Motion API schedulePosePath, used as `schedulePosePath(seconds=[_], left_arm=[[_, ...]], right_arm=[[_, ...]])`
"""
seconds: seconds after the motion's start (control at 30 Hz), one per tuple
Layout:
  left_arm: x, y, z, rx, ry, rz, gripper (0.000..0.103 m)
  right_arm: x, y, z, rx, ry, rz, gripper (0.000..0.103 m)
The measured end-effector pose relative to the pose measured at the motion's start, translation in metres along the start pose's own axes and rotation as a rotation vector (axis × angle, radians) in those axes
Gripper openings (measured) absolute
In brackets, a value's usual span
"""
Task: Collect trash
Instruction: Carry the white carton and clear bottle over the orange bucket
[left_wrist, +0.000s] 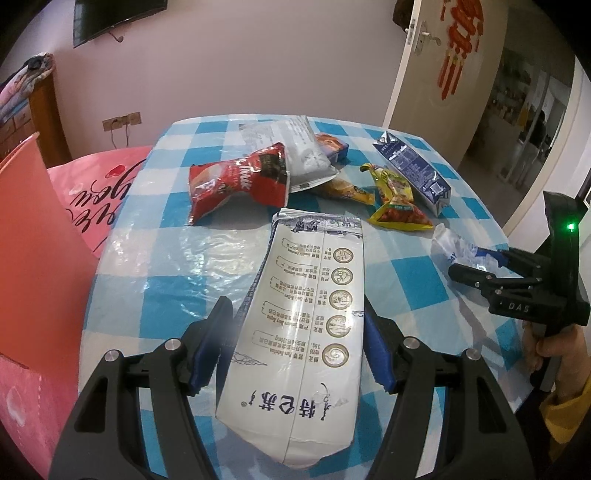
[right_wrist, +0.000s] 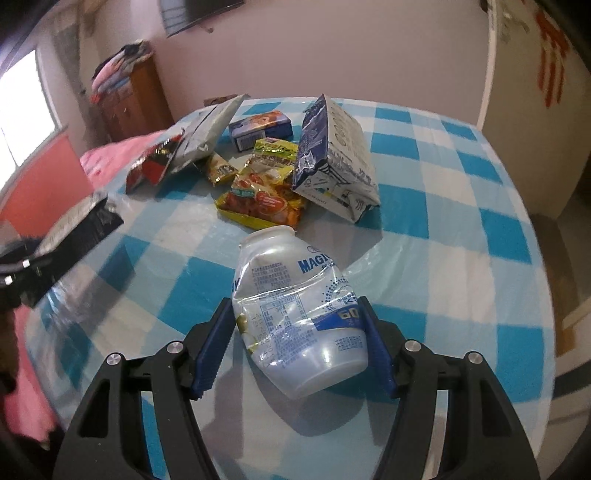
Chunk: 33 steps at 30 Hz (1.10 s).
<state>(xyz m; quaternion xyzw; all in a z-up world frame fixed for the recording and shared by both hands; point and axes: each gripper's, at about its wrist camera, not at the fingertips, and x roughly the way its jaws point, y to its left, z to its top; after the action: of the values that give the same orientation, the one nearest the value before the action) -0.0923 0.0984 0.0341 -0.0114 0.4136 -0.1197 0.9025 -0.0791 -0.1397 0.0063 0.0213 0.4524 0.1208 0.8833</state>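
My left gripper is shut on a white milk carton, its blue pads pressing both sides, above the checked table. My right gripper is shut on a crushed clear plastic bottle with blue print; it also shows in the left wrist view at the right. On the table lie a red snack bag, a grey pouch, yellow wrappers and a blue carton.
An orange bin and a pink bag stand left of the table. A small blue box lies at the far side. A wooden cabinet and an open door stand behind.
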Motion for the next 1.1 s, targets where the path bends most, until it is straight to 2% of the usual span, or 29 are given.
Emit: schedulePosePath(seconds=[0.23, 0.5, 0.8, 1.03, 1.1], left_arm=[[-0.013, 0.016, -0.002, -0.03, -0.035, -0.005, 0.068], [-0.027, 0.03, -0.002, -0.057, -0.073, -0.015, 0.068], [-0.05, 0.039, 0.006, -0.078, -0.142, -0.025, 0.068], [-0.083, 0.055, 0.019, -0.104, -0.229, -0.007, 0.068], [-0.096, 0.063, 0.023, -0.111, -0.263, 0.019, 0.068]], right_arm=[[0.0, 0.011, 0.003, 0.1, 0.003, 0.092, 0.066], [-0.004, 0.028, 0.015, 0.145, -0.012, 0.182, 0.066], [-0.01, 0.057, 0.036, 0.146, -0.011, 0.284, 0.066], [-0.022, 0.102, 0.073, 0.091, -0.035, 0.366, 0.066], [-0.024, 0.114, 0.084, 0.069, -0.043, 0.388, 0.066]])
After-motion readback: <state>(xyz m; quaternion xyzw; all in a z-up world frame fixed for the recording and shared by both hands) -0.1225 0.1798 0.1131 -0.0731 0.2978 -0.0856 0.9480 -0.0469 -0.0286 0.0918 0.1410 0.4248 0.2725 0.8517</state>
